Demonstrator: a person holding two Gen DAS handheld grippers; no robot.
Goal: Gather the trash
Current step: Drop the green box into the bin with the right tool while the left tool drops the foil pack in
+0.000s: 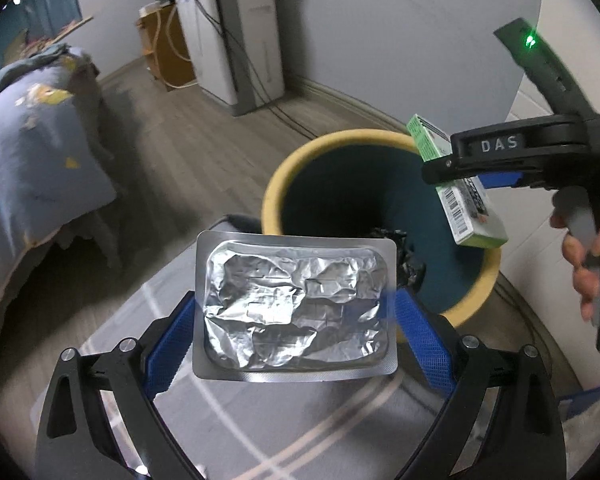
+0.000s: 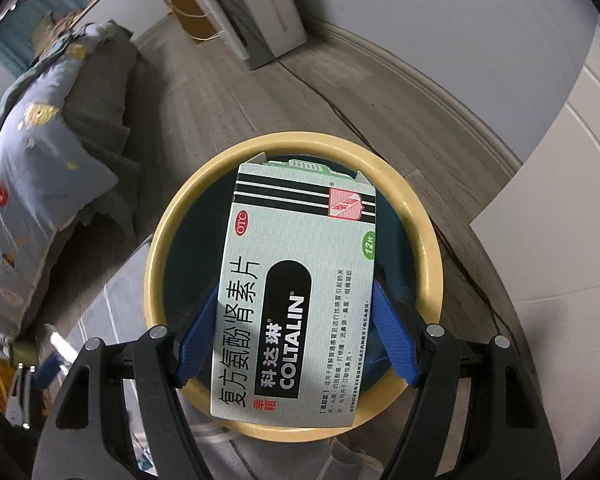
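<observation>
grey wood-look floor (image 1: pixel 204 140) runs back to a white wall, where a white appliance (image 1: pixel 236 40) stands with cables trailing from it, next to a small wooden cabinet (image 1: pixel 168 52). on the left sits a bed (image 1: pixel 32 148) under a blue patterned cover. a round bin (image 2: pixel 428 248) with a yellow rim and dark teal inside stands on the floor, with some dark crumpled stuff at its bottom.

left gripper (image 1: pixel 296 320) is clamped on a silver blister pack (image 1: pixel 296 304); its blue pads (image 1: pixel 420 336) press the pack's 2 side edges. the pack, foil crinkled, is held flat toward the camera, near the bin's rim but not over the opening.

right gripper (image 2: pixel 296 328) is closed on a medicine box (image 2: pixel 300 292) marked coltalin, blue pads against the box's 2 long sides. in the right wrist view the box hangs right over the bin's mouth, its end flap open. in the left wrist view, a hand (image 1: pixel 588 256) grips the handle of that gripper.
</observation>
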